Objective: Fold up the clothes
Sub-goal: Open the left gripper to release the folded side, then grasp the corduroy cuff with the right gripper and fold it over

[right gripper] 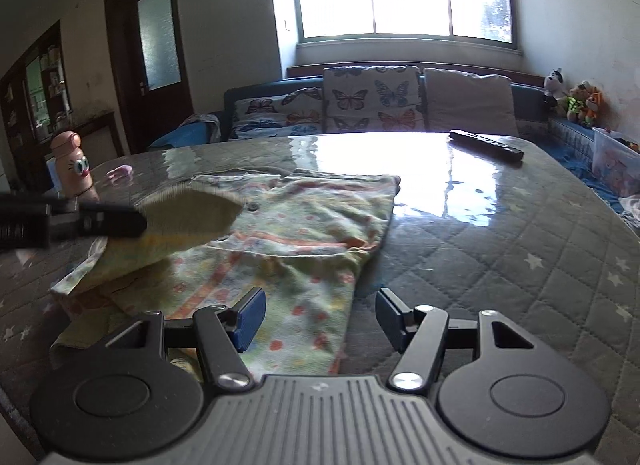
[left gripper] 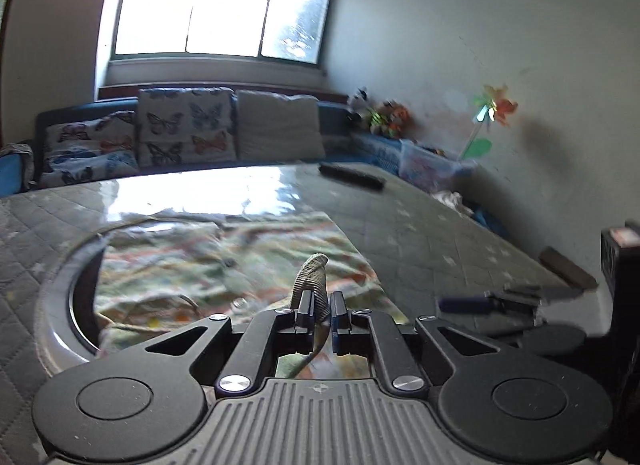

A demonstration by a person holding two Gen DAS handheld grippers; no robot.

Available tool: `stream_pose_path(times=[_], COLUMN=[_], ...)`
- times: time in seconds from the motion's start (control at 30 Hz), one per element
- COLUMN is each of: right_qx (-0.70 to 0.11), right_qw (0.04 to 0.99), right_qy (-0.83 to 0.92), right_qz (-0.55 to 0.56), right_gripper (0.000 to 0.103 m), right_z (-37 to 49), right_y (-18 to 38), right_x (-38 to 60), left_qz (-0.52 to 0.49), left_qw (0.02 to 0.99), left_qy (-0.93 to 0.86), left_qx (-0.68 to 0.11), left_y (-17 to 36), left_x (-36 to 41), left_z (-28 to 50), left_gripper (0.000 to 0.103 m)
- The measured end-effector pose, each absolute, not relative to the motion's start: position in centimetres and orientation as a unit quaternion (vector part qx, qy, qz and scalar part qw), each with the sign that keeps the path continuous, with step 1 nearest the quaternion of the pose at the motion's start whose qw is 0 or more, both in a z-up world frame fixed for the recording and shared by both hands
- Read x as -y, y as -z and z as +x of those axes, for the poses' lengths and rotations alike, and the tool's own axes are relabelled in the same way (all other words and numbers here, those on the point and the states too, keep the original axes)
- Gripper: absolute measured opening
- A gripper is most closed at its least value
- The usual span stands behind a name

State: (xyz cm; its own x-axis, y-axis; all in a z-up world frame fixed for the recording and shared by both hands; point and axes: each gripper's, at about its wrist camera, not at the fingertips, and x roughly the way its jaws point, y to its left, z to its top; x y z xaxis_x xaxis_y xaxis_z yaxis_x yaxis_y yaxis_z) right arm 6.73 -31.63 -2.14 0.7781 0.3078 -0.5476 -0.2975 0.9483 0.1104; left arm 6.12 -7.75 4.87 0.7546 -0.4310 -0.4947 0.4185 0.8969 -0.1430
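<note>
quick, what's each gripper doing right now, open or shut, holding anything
Left gripper: shut on a ribbed edge of the pale green floral-print garment, lifted off the quilted grey table cover.
Right gripper: open, holding nothing, over the garment's near edge.

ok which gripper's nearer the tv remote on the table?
Right, though neither is close. The remote lies at the table's far edge, ahead-right of the open right gripper. The left gripper, shut on the garment's cuff, sits further left.
</note>
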Motion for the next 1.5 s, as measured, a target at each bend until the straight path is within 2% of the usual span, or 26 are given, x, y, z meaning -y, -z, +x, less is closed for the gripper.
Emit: stream_pose_path(times=[0.13,0.2,0.23,0.37,0.47,0.57,0.67,0.83,1.03,1.07,1.1,1.33,1.5], right_qx=[-0.292,-0.292,-0.292,-0.296,-0.308,-0.321,-0.334,-0.34,-0.345,-0.344,-0.341,-0.293,-0.32], right_qw=[0.944,0.944,0.943,0.938,0.931,0.925,0.919,0.915,0.913,0.914,0.916,0.934,0.927], right_qy=[-0.153,-0.155,-0.159,-0.18,-0.196,-0.203,-0.208,-0.218,-0.217,-0.215,-0.213,-0.203,-0.194], right_qz=[0.02,0.022,0.021,0.02,0.021,0.019,0.023,0.015,0.008,0.005,0.003,-0.018,-0.02], right_gripper=[0.062,0.062,0.062,0.061,0.06,0.059,0.051,0.044,0.019,0.011,0.009,0.008,0.009], right_z=[6.9,7.0,7.0,7.0,7.3,7.7,8.1,8.8,9.7,9.7,9.7,8.9,9.8], right_y=[2.0,1.9,1.8,1.7,2.1,2.8,3.3,3.6,4.1,4.1,3.9,1.1,2.4], right_x=[32.1,32.0,31.7,30.4,29.3,28.4,27.8,26.5,25.3,25.1,25.1,25.2,25.0], left_qz=[0.008,0.012,0.015,0.024,0.031,0.03,0.024,0.015,0.015,0.016,0.017,0.026,0.053], left_qw=[0.93,0.932,0.934,0.945,0.952,0.954,0.953,0.953,0.953,0.953,0.953,0.952,0.948], left_qy=[0.243,0.239,0.233,0.188,0.145,0.099,0.067,0.04,0.03,0.03,0.03,0.021,0.004], left_qx=[-0.276,-0.273,-0.27,-0.266,-0.267,-0.281,-0.294,-0.301,-0.301,-0.301,-0.301,-0.305,-0.315], left_y=[-3.8,-3.7,-3.7,-3.3,-3.0,-2.2,-1.4,-0.8,-0.6,-0.6,-0.6,-0.3,0.6], left_x=[8.2,7.7,7.3,4.9,2.7,0.3,-1.7,-3.6,-4.1,-4.0,-4.0,-4.1,-4.1], left_z=[5.6,5.1,4.9,4.5,4.4,4.7,4.6,4.2,4.4,4.4,4.6,5.6,6.4], left_gripper=[0.015,0.026,0.036,0.039,0.045,0.046,0.046,0.048,0.051,0.053,0.054,0.056,0.056])
